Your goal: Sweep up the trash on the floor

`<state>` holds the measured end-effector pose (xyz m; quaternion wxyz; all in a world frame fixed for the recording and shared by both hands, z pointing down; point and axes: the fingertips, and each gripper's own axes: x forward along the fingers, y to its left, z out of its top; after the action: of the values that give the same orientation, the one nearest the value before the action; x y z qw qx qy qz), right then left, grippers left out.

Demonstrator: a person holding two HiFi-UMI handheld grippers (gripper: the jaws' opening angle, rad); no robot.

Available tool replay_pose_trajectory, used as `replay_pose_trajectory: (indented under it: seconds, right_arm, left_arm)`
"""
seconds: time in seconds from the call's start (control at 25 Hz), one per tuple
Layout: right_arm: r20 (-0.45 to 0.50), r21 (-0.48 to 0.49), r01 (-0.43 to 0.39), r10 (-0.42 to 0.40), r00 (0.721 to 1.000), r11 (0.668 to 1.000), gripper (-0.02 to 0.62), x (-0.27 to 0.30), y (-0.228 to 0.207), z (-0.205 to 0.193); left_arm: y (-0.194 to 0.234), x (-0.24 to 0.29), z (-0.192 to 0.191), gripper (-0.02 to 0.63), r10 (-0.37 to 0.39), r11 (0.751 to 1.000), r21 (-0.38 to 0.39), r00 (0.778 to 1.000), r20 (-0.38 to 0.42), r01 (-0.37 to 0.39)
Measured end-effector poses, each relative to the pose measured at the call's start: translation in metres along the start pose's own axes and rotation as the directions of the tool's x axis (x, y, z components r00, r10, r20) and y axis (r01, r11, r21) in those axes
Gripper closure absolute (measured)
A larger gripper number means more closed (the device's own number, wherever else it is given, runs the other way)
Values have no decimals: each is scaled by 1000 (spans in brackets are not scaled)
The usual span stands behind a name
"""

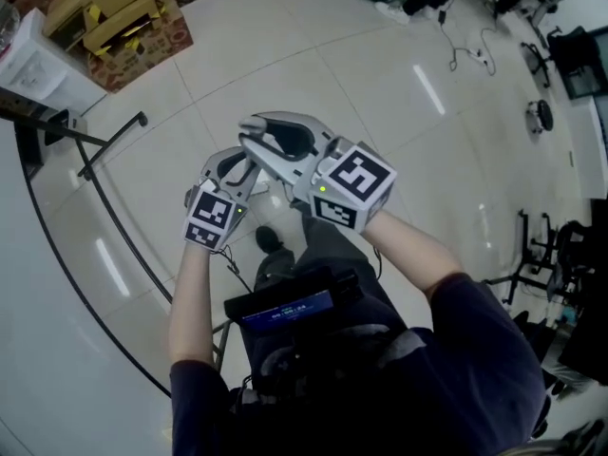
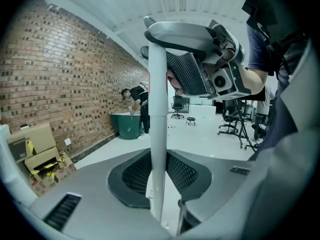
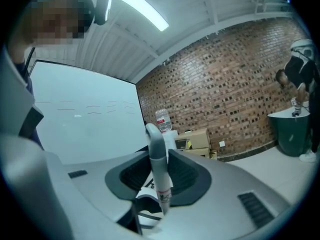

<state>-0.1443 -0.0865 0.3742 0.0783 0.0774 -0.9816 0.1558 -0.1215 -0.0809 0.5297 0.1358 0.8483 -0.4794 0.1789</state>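
Both grippers held close together in front of torso, left gripper (image 1: 231,171) just beside right gripper (image 1: 282,141), right one further forward. Left forearm (image 1: 193,297) and right forearm (image 1: 418,250) bare, stretched forward, dark sleeves at upper arms. Left fingers (image 2: 80,184) closed on white pole (image 2: 158,134). Right fingers (image 3: 235,184) closed on grey handle (image 3: 158,164). Marker cubes turned up toward head.

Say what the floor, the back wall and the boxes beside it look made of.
Floor: pale tile, probably ceramic, glossy; it shows light reflections and thin joint lines.
Wall: bare red-brown brick, matt, with visible mortar joints.
Boxes: brown cardboard with folded flaps.
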Motion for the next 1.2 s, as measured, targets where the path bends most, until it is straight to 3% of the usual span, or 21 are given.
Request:
replay_pose_trajectory:
  seconds: [0.32,0.6,1.04,1.2]
  right_arm:
    - [-58,146,59,-51,997,987,471,6,-54,-54]
    - [-160,187,74,-44,986,980,471,9,-87,-103]
    - [-229,76,-12,29,973,997,471,26,-145,-137]
    - [-231,14,-28,31,973,1000,480,26,-178,-138]
  left_arm:
    - [3,42,-49,515,5,998,-64,997,-75,-10]
    - [3,77,-93,515,21,984,-175,991,-132,-44]
    - [17,153,-116,515,24,952,-299,991,-132,-63]
    - [28,182,-114,517,73,960,-259,986,-152,-111]
